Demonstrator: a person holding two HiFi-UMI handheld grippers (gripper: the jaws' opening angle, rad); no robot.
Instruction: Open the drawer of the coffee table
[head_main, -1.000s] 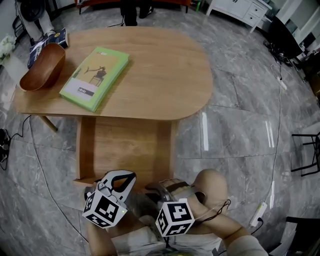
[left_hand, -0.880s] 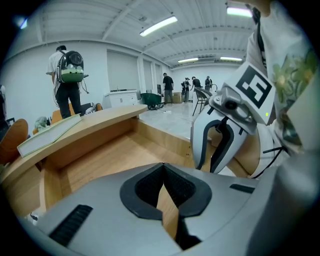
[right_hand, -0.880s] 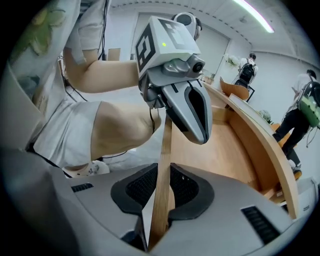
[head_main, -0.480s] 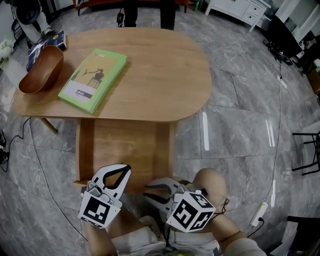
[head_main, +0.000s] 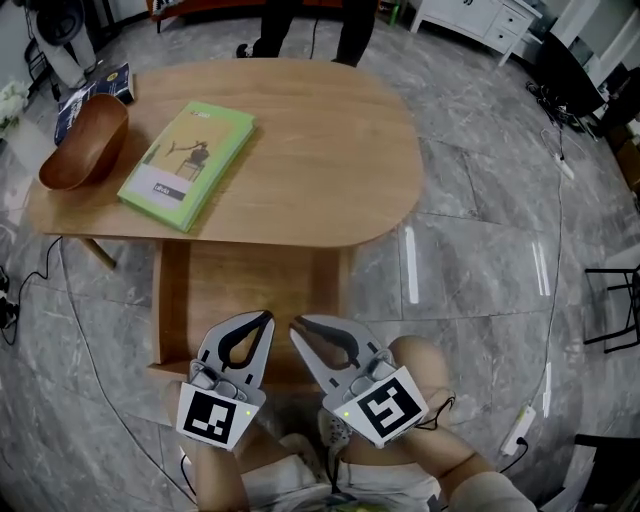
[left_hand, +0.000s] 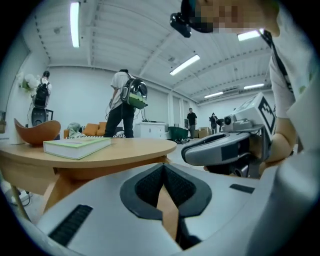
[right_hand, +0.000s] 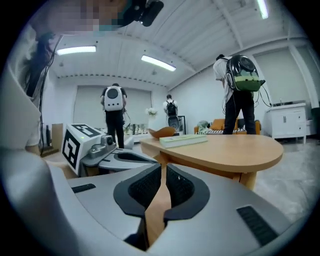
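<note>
The wooden coffee table (head_main: 300, 140) stands ahead of me, and its drawer (head_main: 172, 300) is pulled out toward me from under the top. Both grippers hang side by side over the drawer's near end, pointing forward, and neither touches it. My left gripper (head_main: 265, 318) (left_hand: 162, 167) is shut on nothing. My right gripper (head_main: 296, 325) (right_hand: 162, 167) has just been closing its jaws; the tips now meet with nothing between them. Each gripper shows in the other's view: the right gripper (left_hand: 225, 150) and the left gripper (right_hand: 100, 150).
A green book (head_main: 188, 160) and a brown wooden bowl (head_main: 85, 140) lie on the left of the tabletop. A person's legs (head_main: 300, 20) stand at the table's far side. My knee (head_main: 425, 365) is beside the right gripper. Cables (head_main: 80, 340) run over the marble floor.
Both grippers have lifted off the drawer's front edge and tilted up to point forward. The right gripper rolled over, opened its jaws and closed them again. The drawer stays pulled out.
</note>
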